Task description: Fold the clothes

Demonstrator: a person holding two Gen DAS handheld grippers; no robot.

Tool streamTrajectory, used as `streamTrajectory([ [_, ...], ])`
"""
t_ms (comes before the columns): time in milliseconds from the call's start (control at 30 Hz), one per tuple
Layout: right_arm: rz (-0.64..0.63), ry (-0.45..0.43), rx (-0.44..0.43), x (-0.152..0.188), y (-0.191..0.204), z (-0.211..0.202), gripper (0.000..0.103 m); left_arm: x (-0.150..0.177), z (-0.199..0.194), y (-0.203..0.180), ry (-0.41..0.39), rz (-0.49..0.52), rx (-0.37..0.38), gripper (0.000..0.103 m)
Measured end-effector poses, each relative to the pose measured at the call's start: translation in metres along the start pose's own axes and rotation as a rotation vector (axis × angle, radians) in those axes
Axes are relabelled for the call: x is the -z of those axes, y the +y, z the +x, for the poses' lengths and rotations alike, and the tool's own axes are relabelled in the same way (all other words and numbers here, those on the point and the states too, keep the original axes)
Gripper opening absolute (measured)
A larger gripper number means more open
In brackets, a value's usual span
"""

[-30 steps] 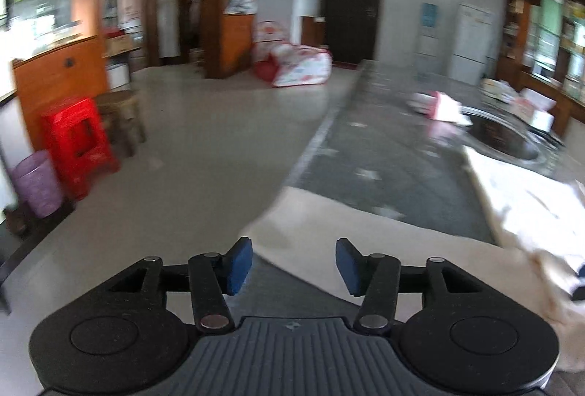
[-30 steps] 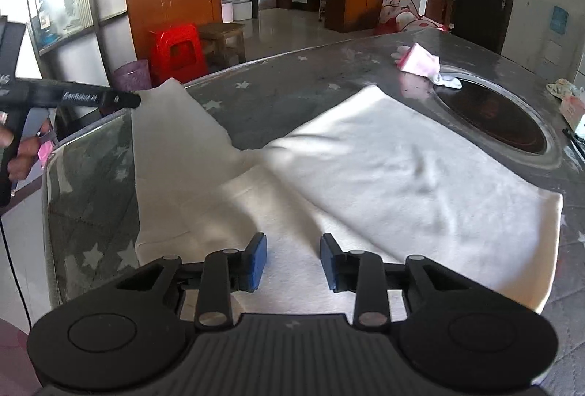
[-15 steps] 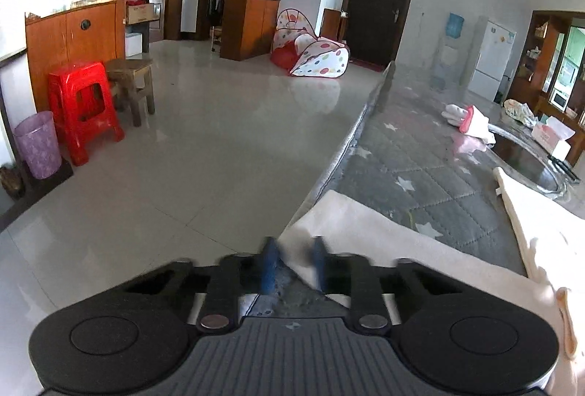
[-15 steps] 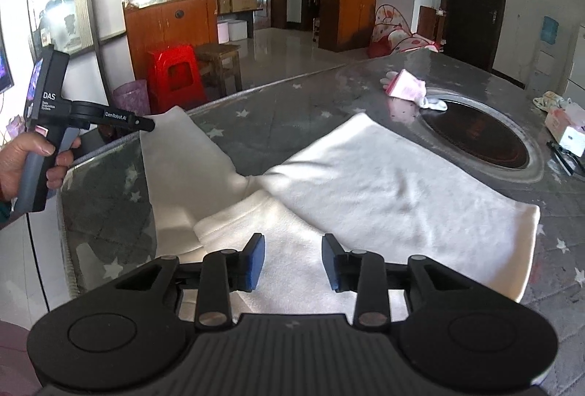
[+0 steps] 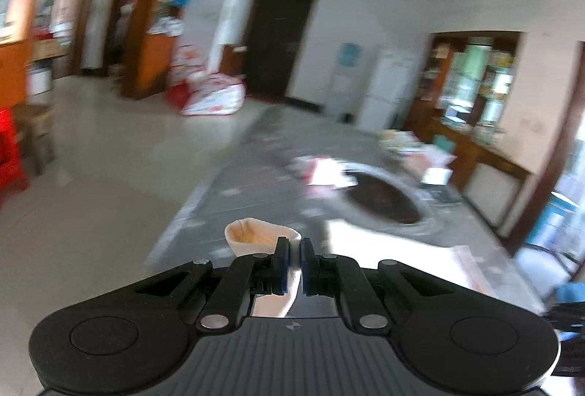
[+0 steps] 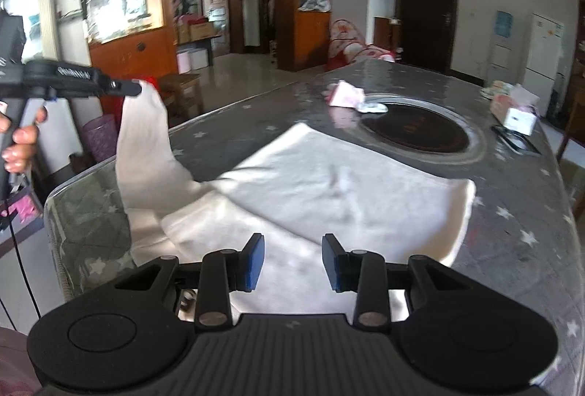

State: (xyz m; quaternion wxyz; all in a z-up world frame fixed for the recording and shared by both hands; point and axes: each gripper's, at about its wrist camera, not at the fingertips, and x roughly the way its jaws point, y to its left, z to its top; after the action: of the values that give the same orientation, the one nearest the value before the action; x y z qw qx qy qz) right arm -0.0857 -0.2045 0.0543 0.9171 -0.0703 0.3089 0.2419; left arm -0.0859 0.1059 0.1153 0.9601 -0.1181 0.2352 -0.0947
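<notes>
A cream-white garment [image 6: 329, 184] lies spread on the grey star-patterned table [image 6: 519, 213]. My left gripper [image 5: 294, 262] is shut on the garment's sleeve cuff [image 5: 256, 239] and holds it lifted above the table. In the right wrist view the left gripper [image 6: 124, 87] shows at the far left with the sleeve [image 6: 146, 140] hanging from it. My right gripper [image 6: 292, 259] is open and empty, low over the garment's near part.
A round dark recess [image 6: 416, 133] sits in the table beyond the garment, with a pink cloth [image 6: 347, 94] at its rim and a tissue box [image 6: 515, 111] to its right. A red stool [image 5: 9, 155] and a purple bin [image 6: 99, 136] stand on the floor at the left.
My left gripper closed on the sleeve cuff at the table edge and has lifted it up and swung right. The right gripper stayed open and has barely moved.
</notes>
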Motion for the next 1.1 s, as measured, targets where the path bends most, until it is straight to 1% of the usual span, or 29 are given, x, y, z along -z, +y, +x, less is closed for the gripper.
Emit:
streamTrajectory([
  [167, 0.054, -0.022, 0.037, 0.015, -0.017, -0.017, 0.034, -0.006, 0.002, -0.066, 0.012, 0.079, 0.175, 0.007],
  [300, 0.101, -0.03, 0.065, 0.028, -0.031, -0.028, 0.034, 0.001, 0.01, -0.111, 0.038, 0.149, 0.272, 0.007],
  [467, 0.143, -0.029, 0.096, 0.042, -0.046, -0.038, 0.034, 0.021, 0.029, -0.152, 0.107, 0.208, 0.353, 0.007],
  [667, 0.175, -0.02, 0.129, 0.05, -0.059, -0.041, 0.034, 0.045, 0.048, -0.176, 0.19, 0.25, 0.435, 0.008],
  [800, 0.183, -0.018, 0.131, 0.05, -0.06, -0.039, 0.034, 0.06, 0.057, -0.185, 0.229, 0.303, 0.436, 0.012],
  [900, 0.182, -0.02, 0.123, 0.048, -0.059, -0.037, 0.034, 0.068, 0.058, -0.184, 0.24, 0.331, 0.437, 0.021],
  [967, 0.18, -0.019, 0.114, 0.046, -0.057, -0.035, 0.034, 0.069, 0.054, -0.179, 0.238, 0.348, 0.431, 0.034],
  [1100, 0.182, -0.005, 0.076, 0.043, -0.052, -0.027, 0.034, 0.067, 0.038, -0.153, 0.188, 0.385, 0.382, 0.036],
])
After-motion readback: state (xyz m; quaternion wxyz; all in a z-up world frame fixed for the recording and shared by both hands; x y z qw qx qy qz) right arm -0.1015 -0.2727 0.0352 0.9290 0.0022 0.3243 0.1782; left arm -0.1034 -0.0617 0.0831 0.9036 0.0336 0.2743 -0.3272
